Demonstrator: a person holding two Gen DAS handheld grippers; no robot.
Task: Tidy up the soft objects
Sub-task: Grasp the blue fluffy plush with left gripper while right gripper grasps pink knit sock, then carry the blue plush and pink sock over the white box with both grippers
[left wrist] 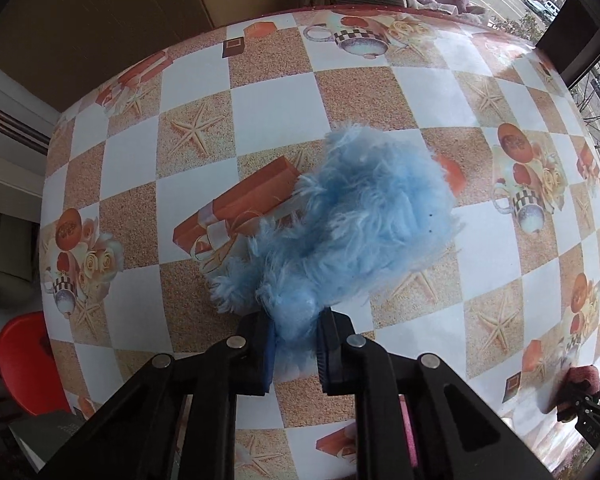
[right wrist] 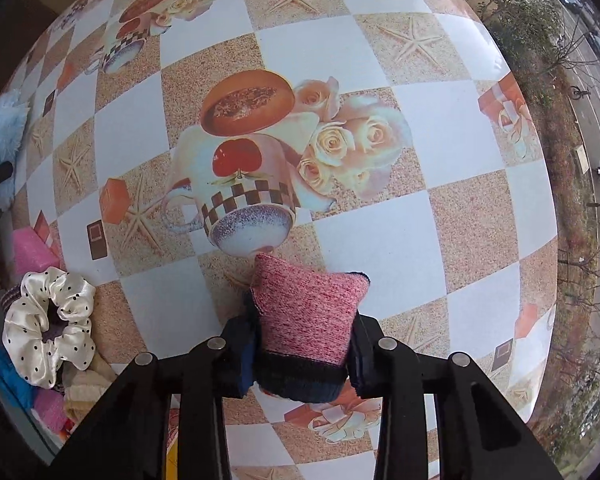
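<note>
Your left tool point(left wrist: 294, 354) is closed on the near end of a fluffy light blue plush piece point(left wrist: 364, 216). The plush runs forward from between the fingers and spreads out ahead of the tool, above the bench point(left wrist: 284, 100), which wears a checkered cloth printed with starfish, cups and gift boxes. The tool points forward and down at the bench top.

Your right tool point(right wrist: 304, 356) is closed on a pink knitted piece with a dark band point(right wrist: 306, 320). The dark band sits between the fingers, and the pink part sticks out just ahead. To that tool's left, near the bench edge, lies a white polka-dot scrunchie point(right wrist: 48, 322) on a small heap of other soft things point(right wrist: 40, 396). This tool also tilts down toward the bench.
</note>
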